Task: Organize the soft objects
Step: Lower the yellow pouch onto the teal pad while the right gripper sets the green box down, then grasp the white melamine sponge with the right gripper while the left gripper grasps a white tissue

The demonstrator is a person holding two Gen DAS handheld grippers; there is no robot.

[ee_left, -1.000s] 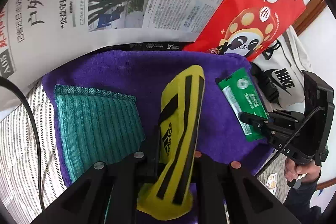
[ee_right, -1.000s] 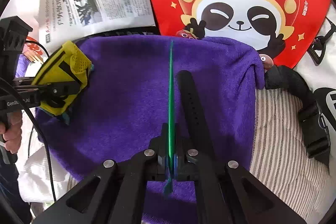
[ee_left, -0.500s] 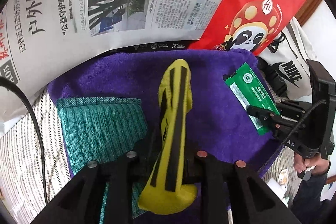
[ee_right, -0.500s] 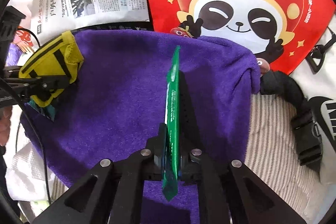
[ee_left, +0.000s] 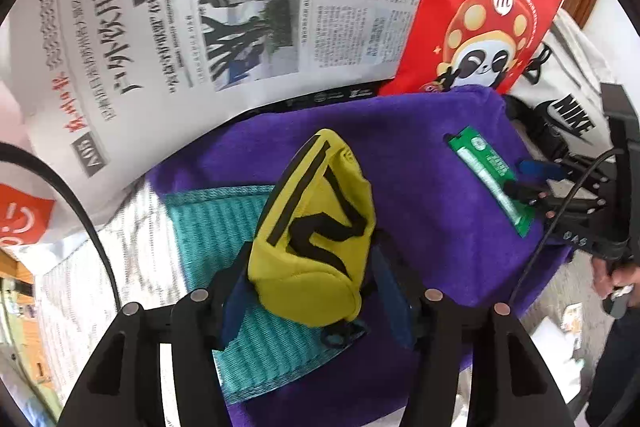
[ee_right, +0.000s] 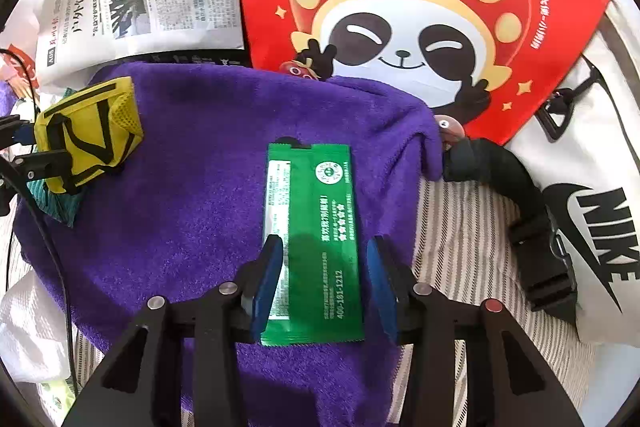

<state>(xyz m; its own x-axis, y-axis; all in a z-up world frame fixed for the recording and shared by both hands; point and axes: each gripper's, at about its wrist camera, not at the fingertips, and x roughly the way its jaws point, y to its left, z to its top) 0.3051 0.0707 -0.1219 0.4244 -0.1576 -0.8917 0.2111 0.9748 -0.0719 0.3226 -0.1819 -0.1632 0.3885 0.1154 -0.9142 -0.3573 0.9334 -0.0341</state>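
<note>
**Both grippers part over the purple towel, yellow pouch and green sachet lying loose**

The yellow pouch with black stripes [ee_left: 316,235] rests between the spread fingers of the left gripper [ee_left: 310,291], partly on a folded teal cloth [ee_left: 224,227] and partly on the purple towel [ee_left: 420,195]; the jaws have just been opening, and the blue pads stand clear of the pouch on either side, so nothing is clamped. The green sachet [ee_right: 312,239] lies flat, printed face up, on the same towel between the fingers of the right gripper [ee_right: 326,285]; these jaws too have just been opening, with a gap on each side of the sachet; it is free.

In the left wrist view the right gripper sits at the towel's right edge over the sachet, a hand [ee_left: 612,279] behind it. Beyond the towel lie a newspaper [ee_left: 224,11] and a red panda-print bag [ee_right: 420,11]; to the right, a white Nike bag [ee_right: 592,211] with a black buckled strap [ee_right: 524,219]; a striped fabric [ee_right: 460,227] lies underneath.
</note>
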